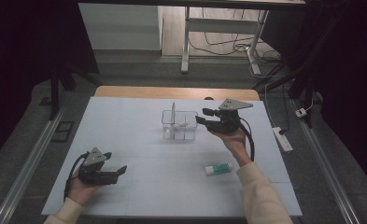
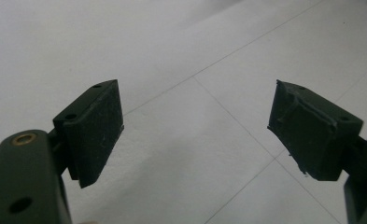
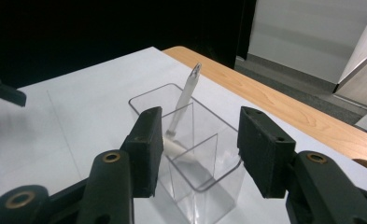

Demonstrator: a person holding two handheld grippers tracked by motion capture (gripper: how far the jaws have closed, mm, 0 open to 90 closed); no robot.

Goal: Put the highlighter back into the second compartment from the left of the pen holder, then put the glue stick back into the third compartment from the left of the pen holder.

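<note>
The big white table (image 1: 139, 140) holds a clear box (image 1: 179, 125) near its middle, a pen (image 1: 173, 112) standing inside. The right gripper (image 1: 201, 115), at the box's three o'clock, is released, empty. The left gripper (image 1: 118, 171) rests open too. A small glue stick (image 1: 218, 168) lies at five o'clock; go slowly, grab its middle.

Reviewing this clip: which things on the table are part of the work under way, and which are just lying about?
In the job:
- clear divided holder, right in front of the open right gripper
- white pen standing in it
- small whitish item lying in one compartment

Lying about:
- glue stick, near the table's front edge
- left gripper, open and idle over bare tabletop
</note>
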